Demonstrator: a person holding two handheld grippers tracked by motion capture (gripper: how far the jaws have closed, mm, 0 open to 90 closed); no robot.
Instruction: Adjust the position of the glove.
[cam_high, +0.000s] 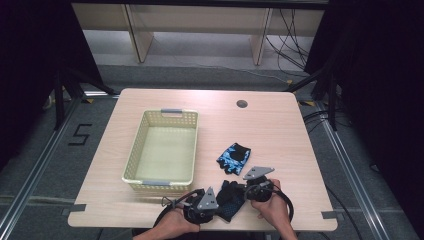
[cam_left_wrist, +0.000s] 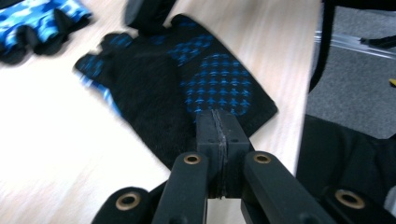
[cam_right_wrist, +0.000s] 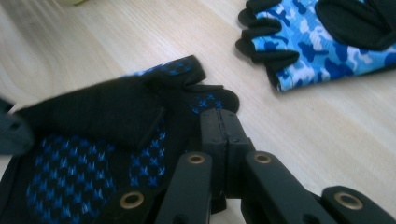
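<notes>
Both hands low at near table edge, left gripper (cam_high: 216, 196) and right gripper (cam_high: 246, 189) jaws fully closed, holding nothing, tips over dark glove (cam_left_wrist: 187, 88) lying flat between them: black fabric, blue dotted palm, fingerless.

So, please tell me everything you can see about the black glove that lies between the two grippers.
The black glove is fingerless, of dark fabric that looks soft, with a palm patch of small blue marks and a blue edge at the finger openings. It lies flat, palm side up, near the front edge of the table. The left gripper and the right gripper, both with jaws shut, have their tips over its opposite ends; whether they pinch the fabric cannot be told.
</notes>
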